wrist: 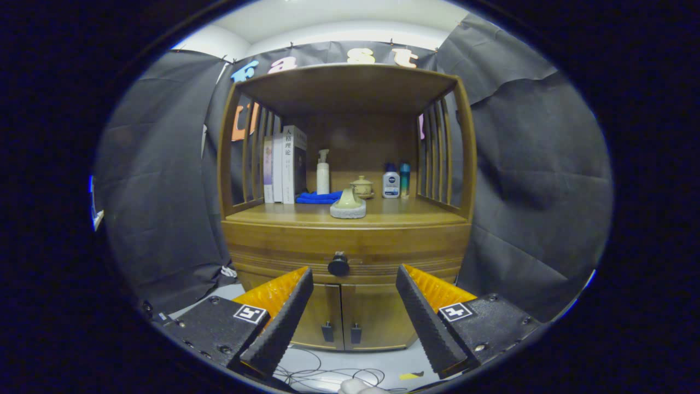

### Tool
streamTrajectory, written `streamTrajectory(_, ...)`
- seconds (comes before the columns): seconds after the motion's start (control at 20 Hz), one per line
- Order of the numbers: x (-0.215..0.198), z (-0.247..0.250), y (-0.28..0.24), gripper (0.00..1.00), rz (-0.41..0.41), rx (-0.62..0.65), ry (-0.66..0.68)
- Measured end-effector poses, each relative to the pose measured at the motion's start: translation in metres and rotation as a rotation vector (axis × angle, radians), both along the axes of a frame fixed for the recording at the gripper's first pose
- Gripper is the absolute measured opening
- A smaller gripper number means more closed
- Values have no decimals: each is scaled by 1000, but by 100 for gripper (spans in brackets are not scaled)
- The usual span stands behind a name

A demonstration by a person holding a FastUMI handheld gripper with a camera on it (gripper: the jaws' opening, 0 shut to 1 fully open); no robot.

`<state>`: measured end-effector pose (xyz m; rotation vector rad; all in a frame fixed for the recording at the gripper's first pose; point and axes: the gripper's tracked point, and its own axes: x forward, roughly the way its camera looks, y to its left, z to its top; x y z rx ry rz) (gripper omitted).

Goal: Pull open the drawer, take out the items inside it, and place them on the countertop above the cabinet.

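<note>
Facing a wooden cabinet (pixel 348 241) head-on, with the gripper (pixel 354 284) spread wide and gripping nothing, its fingers (pixel 284 320) flanking the dark round knob (pixel 338 266) that is sitting just beyond them.

Showing the drawer (pixel 350 257) closed flush with the cabinet front, contents hidden, so impossible to tell whether anything is lying inside. Already carrying several things on the countertop (pixel 415 214): a pale green, cone-shaped piece on a round base (pixel 348 204) near the front edge, a blue cloth (pixel 318 197), a small lidded pot (pixel 361 186), a pump bottle (pixel 323 172), two small bottles (pixel 397 180) and a row of books (pixel 284 164).

Fitting two readings equally: a shut drawer with items waiting inside, or a drawer emptied and pushed shut again, with some of the countertop things having come out of it. Not settling which.

Looking like a shallow, wide drawer front in warm wood with horizontal grooves, its single knob centred and standing proud. Sitting below it, two small doors (pixel 342 317) with dark pulls.
</note>
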<state>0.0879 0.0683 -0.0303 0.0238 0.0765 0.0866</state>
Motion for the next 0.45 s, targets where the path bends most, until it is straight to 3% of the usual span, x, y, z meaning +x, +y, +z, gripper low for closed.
streamTrajectory(0.25,-82,11,-18,100,-7,-8,-75)
streamTrajectory(0.45,-120,7,-31,100,-45,15,-84)
